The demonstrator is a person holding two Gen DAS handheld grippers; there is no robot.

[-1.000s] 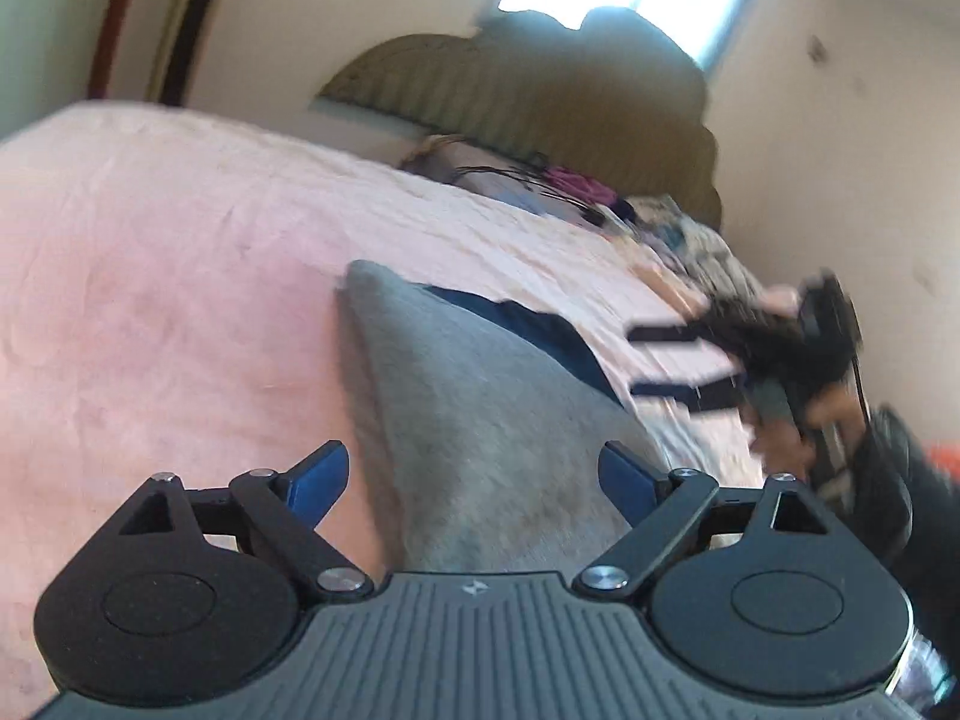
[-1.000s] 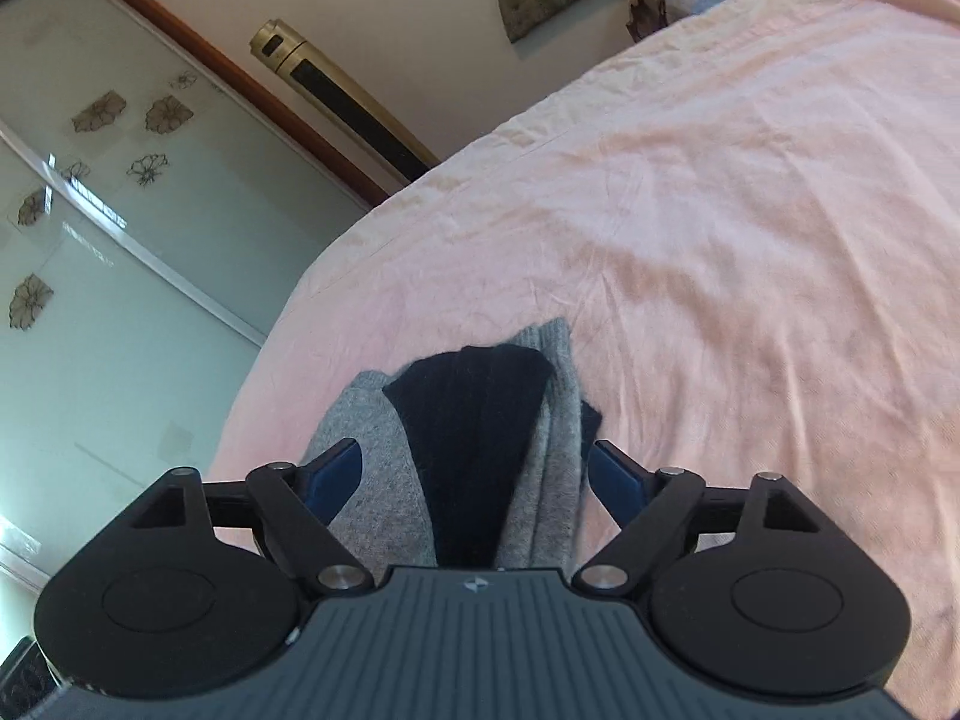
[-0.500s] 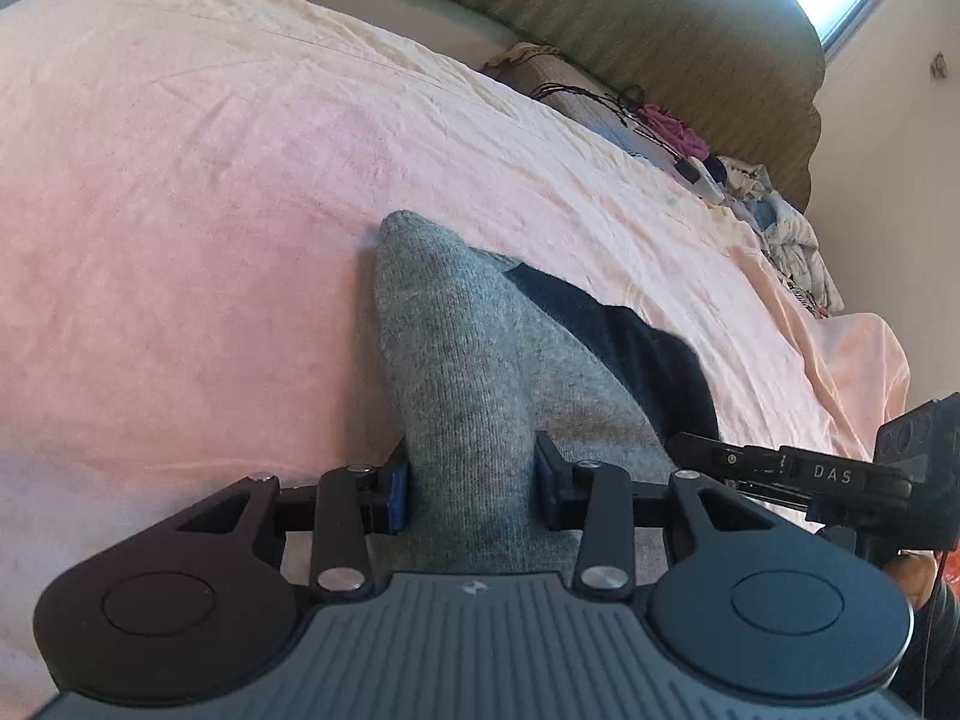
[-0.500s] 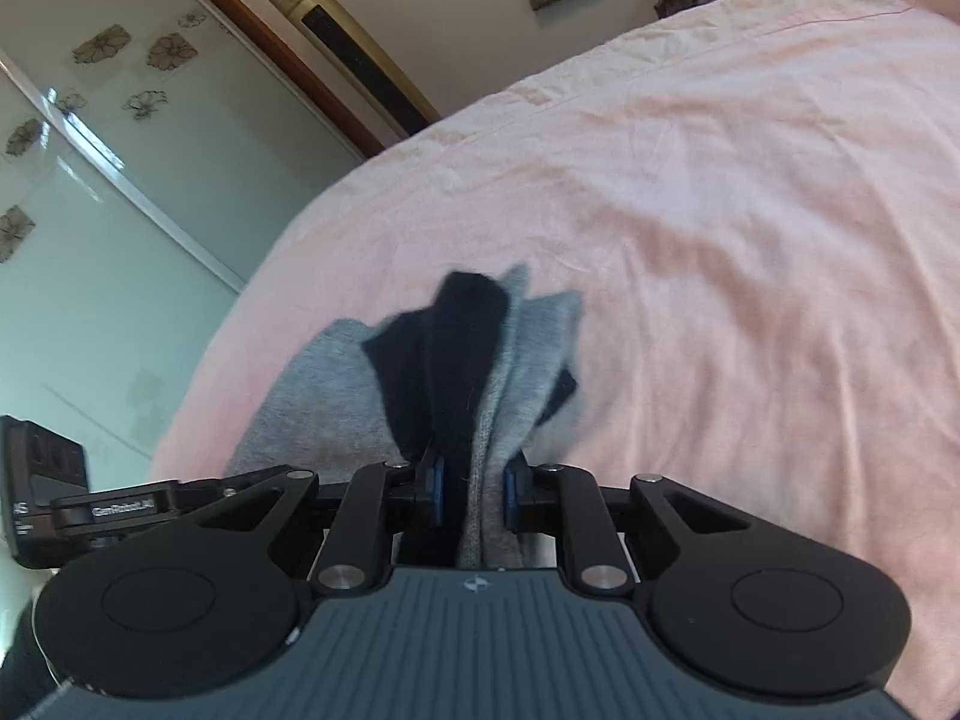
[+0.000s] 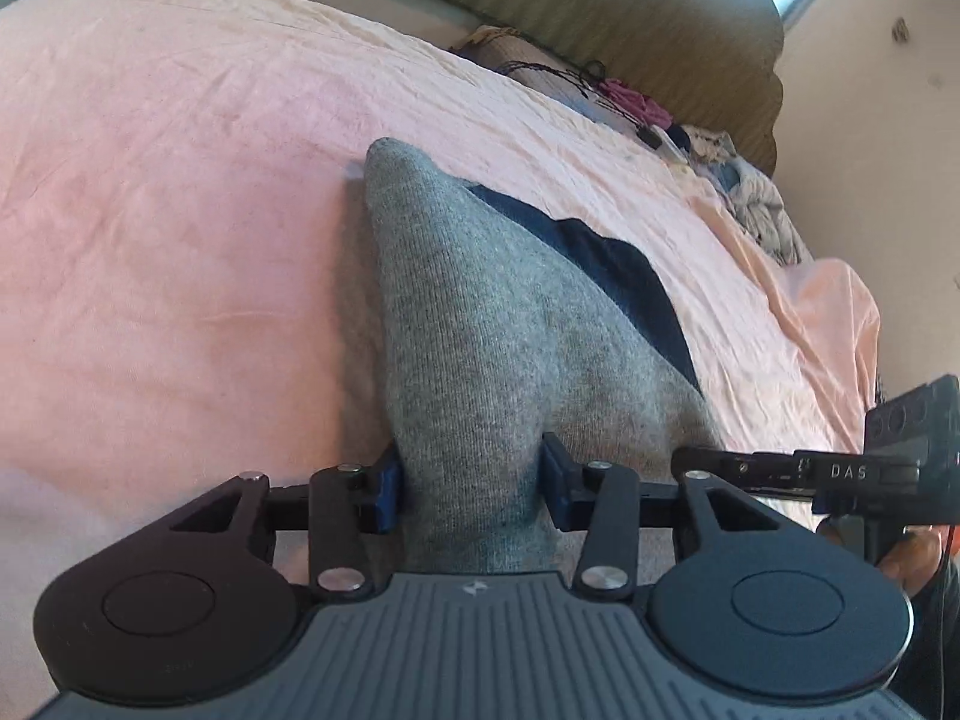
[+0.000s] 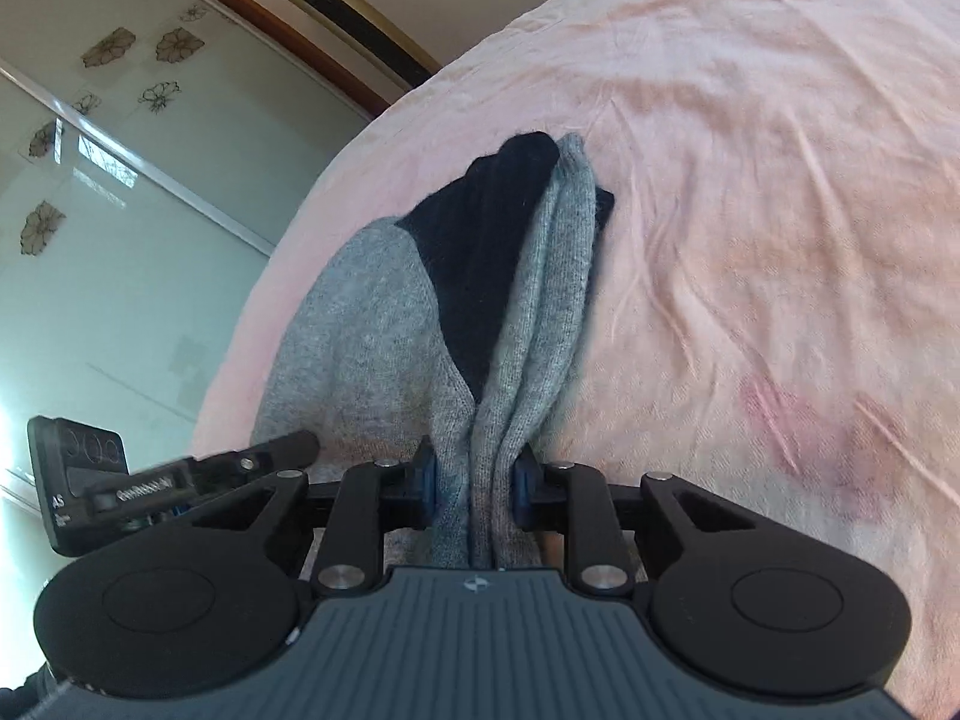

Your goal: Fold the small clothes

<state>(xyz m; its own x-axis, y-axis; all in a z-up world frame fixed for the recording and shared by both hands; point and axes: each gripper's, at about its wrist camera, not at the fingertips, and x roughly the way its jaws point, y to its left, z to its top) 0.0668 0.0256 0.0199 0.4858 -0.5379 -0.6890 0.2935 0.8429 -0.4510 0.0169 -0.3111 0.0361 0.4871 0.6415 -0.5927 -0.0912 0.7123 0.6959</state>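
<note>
A grey knit sock with a dark navy part [image 5: 480,324] lies on the pink bedsheet [image 5: 180,210]. My left gripper [image 5: 471,483] is shut on its grey near end, which bunches up between the blue pads. In the right wrist view the same sock [image 6: 372,330] runs away from me, its navy part [image 6: 486,240] on top. My right gripper [image 6: 474,483] is shut on gathered grey folds at its near end. Each gripper shows at the edge of the other's view, the right one [image 5: 840,471] and the left one [image 6: 180,480].
A padded olive headboard [image 5: 600,18] and a pile of clothes and cables [image 5: 690,138] lie at the bed's far end. A glass sliding door with flower decals [image 6: 90,210] stands beyond the bed edge. The sheet [image 6: 750,180] spreads wide to the right.
Both grippers were open around the sock a second ago; both have closed on it. The sock's near ends are now bunched and slightly lifted, with the fabric drawn towards the cameras.
</note>
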